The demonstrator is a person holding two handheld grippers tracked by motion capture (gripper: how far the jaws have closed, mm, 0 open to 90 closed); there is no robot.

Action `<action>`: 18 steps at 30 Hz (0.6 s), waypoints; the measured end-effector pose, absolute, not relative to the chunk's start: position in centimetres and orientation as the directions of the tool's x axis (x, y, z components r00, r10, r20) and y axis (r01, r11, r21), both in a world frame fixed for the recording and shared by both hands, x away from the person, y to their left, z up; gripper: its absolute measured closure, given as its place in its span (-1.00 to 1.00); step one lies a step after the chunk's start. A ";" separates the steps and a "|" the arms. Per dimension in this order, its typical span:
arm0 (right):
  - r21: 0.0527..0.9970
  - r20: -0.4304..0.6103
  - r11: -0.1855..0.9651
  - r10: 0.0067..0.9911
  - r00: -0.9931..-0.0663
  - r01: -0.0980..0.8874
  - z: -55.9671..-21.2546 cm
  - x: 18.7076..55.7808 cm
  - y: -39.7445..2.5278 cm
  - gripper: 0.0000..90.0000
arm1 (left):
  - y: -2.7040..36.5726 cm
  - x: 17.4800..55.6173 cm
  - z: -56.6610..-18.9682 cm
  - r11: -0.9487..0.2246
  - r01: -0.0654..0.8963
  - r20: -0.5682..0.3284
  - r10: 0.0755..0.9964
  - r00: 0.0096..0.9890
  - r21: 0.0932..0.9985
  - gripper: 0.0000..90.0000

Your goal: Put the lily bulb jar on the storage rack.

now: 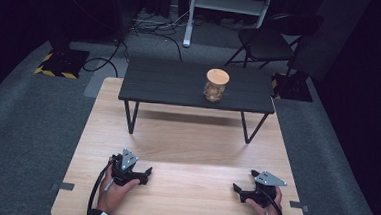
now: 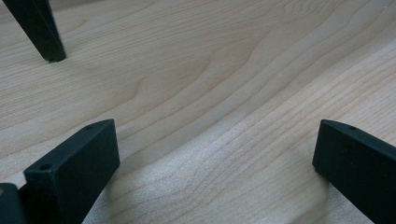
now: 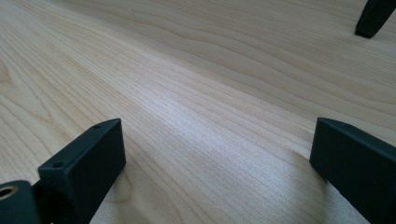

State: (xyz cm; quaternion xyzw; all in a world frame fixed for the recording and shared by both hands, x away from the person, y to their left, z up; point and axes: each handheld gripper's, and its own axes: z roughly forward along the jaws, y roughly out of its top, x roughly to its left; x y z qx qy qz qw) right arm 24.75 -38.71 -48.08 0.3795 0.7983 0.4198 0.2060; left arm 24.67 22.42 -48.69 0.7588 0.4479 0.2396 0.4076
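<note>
High view: two hand-held grippers are seen resting on the near edge of a pale wooden table point(image 1: 183, 197), with nothing yet taken up. The left gripper point(image 1: 147, 174) is held at the left of the board and the right gripper point(image 1: 236, 189) at the right, well apart from each other and both pointed inward. A glass jar point(image 1: 215, 85) with a wooden lid, part filled with something brownish that cannot be made out, is set upright on a low black bench point(image 1: 180, 84) at the far end of the table, toward the bench's right side and well away from both tools.

From the left gripper view, the jaws are shown spread wide over bare wood grain, with nothing between them; one foot of the bench leg point(image 2: 39, 30) is caught at the upper left. From the right gripper view, the jaws are likewise shown wide apart and unloaded, with another bench foot point(image 3: 373, 16) at the upper right.

The work is judged to be at its very start: the jar is untouched, its lid is seated, and the whole reach, grasp and handling are left to be done.
</note>
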 end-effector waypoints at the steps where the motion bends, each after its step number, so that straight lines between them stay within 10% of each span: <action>1: 0.826 -0.010 0.359 0.779 -0.626 0.433 -48.1 24.7 -38.7 -0.93 | 22.4 24.7 -48.7 -0.266 0.484 -0.002 0.875 0.484 0.833 -0.99; 18: 0.826 -0.010 0.355 0.785 -0.619 0.437 -48.1 24.7 -38.6 -0.94 | 22.4 24.7 -48.7 -0.266 0.484 -0.002 0.875 0.484 0.833 -0.99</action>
